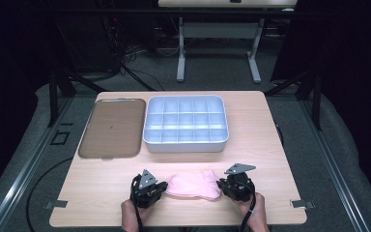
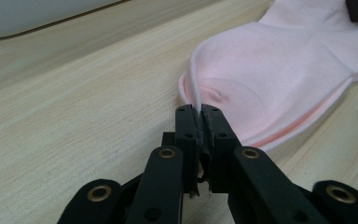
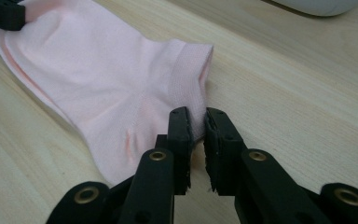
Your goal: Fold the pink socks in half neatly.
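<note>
The left gripper (image 2: 200, 112) has its jaws pressed together on a thin edge of the soft pink knitted sock (image 2: 279, 70), at the toe end, and this edge stands up a little from the fabric between the pads. The right gripper (image 3: 198, 126) has its jaws nearly together w/ the ribbed cuff of the sock between them; a narrow gap is there, so I judge the hold as light, maybe not fully tight. The sock lies flat on the light wooden table (image 1: 270, 145), at the near edge, between the two grippers, approx. in the middle. It looks very light and limp, no stiffness, so it probably sags and folds if lifted from one end only; taking it by both ends, toe and cuff, keeps it stretched. The knit is not slippery, but a thin pinch can slide out. Farther back sit a white plastic box w/ many compartments (image 1: 186, 124) and, just beside it at left, a flat brown tray (image 1: 111, 128), both well apart from the sock.
</note>
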Demonstrator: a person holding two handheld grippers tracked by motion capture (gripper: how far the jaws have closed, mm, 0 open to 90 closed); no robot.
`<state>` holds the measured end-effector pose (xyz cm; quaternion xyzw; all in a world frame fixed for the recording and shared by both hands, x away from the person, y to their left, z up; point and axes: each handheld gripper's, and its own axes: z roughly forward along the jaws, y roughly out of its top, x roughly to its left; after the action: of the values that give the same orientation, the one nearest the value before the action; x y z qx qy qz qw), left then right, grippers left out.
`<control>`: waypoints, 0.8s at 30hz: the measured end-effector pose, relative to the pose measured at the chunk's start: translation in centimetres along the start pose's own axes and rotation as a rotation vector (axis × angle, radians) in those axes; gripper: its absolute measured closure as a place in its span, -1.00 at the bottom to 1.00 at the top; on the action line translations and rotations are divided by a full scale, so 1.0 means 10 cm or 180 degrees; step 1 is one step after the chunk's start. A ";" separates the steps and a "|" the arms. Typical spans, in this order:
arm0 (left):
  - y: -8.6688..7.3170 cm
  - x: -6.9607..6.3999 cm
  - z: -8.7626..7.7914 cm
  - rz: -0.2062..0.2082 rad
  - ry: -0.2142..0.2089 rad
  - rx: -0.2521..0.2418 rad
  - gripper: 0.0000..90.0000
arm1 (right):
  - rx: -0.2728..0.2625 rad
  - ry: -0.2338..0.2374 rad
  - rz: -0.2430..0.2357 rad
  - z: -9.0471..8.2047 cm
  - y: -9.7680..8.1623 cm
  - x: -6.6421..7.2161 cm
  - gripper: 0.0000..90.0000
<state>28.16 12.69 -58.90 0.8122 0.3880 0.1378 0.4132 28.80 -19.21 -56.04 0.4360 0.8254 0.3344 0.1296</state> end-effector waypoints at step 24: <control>0.00 0.05 0.01 -0.0126 -0.0088 -0.0003 0.87 | -0.0025 0.0117 -0.0176 -0.20 0.17 0.14 0.76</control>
<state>28.52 12.98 -58.99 0.8060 0.3982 0.1185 0.4215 28.07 -18.28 -53.34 0.4063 0.8381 0.3418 0.1253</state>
